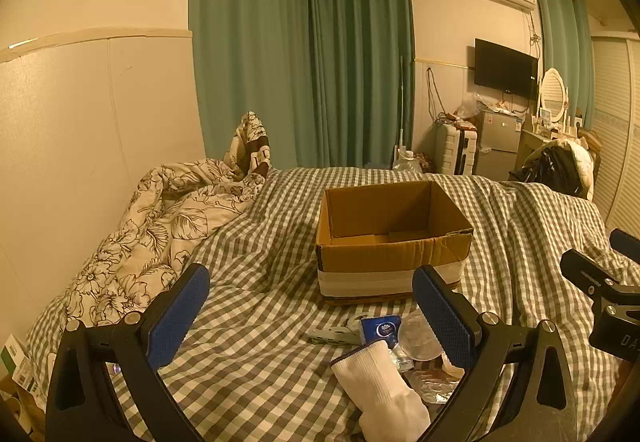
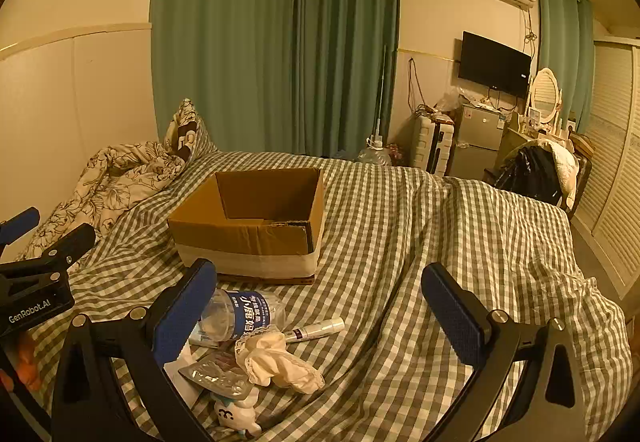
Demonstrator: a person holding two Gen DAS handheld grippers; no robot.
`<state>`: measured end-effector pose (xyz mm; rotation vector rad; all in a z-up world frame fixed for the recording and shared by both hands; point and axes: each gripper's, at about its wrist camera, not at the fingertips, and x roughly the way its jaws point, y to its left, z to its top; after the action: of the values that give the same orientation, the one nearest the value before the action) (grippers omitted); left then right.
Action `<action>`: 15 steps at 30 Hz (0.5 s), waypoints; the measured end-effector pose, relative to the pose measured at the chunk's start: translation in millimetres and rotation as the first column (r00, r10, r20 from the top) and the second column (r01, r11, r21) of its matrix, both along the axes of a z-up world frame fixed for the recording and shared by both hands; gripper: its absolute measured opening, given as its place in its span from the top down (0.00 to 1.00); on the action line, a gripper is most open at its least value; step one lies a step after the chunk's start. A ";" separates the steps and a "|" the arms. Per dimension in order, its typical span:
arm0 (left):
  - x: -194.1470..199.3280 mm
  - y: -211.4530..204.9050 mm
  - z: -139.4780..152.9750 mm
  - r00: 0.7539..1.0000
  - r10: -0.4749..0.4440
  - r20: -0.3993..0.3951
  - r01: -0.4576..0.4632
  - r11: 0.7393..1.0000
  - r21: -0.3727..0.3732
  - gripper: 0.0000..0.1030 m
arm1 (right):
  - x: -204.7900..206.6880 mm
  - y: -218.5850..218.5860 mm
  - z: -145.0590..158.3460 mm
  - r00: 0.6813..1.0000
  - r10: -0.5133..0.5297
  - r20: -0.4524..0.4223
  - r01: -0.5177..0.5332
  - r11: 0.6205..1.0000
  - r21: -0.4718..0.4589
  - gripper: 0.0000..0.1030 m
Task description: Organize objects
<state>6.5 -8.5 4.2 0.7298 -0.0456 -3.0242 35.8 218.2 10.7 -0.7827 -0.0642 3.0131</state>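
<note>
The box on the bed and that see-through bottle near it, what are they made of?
The box looks like brown cardboard, matte, with creased edges and a pale band round its base. The bottle looks like thin clear plastic: you see through it, and it has a shiny blue label.

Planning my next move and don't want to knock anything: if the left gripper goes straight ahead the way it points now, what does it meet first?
Probably the near wall of the open brown cardboard box, centred between the left gripper jaws. The checked bedsheet before it looks free, though depth is unclear.
</note>
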 end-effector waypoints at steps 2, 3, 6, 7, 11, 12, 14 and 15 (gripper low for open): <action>-0.4 0.5 -0.8 1.000 0.000 0.002 0.000 1.000 -0.001 0.00 | 0.9 -0.5 0.5 1.000 -0.001 -0.001 0.001 1.000 0.002 0.00; -0.2 1.5 -1.1 1.000 0.000 0.001 0.000 1.000 -0.002 0.00 | 1.0 -1.0 0.5 1.000 -0.001 -0.001 0.001 1.000 0.004 0.00; -1.2 2.1 -2.2 1.000 0.000 0.006 0.000 1.000 -0.004 0.00 | 1.4 -1.7 0.8 1.000 -0.001 0.003 0.001 1.000 0.010 0.00; -1.4 2.4 -2.0 1.000 -0.002 0.007 0.002 1.000 -0.006 0.00 | 1.2 -2.0 0.7 1.000 -0.002 0.004 0.002 1.000 0.011 0.00; -1.9 5.0 -2.3 1.000 -0.003 0.006 0.003 1.000 -0.010 0.00 | 2.0 -1.6 1.1 1.000 -0.001 0.004 0.000 1.000 0.012 0.00; -1.9 4.7 -2.1 1.000 -0.002 0.005 0.002 1.000 -0.009 0.00 | 2.2 -1.3 1.2 1.000 -0.001 0.004 0.001 1.000 0.012 0.00; -2.0 5.6 -2.7 1.000 -0.004 0.005 0.004 1.000 -0.011 0.00 | 2.5 -1.1 1.2 1.000 0.000 0.004 0.000 1.000 0.011 0.00; -2.0 5.8 -3.0 1.000 -0.004 0.005 0.004 1.000 -0.010 0.00 | 2.7 -1.2 1.0 1.000 0.000 0.003 0.000 1.000 0.012 0.00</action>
<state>4.4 -2.7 1.2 0.7377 -0.0626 -3.0236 38.5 217.0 11.7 -0.7859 -0.0825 3.0090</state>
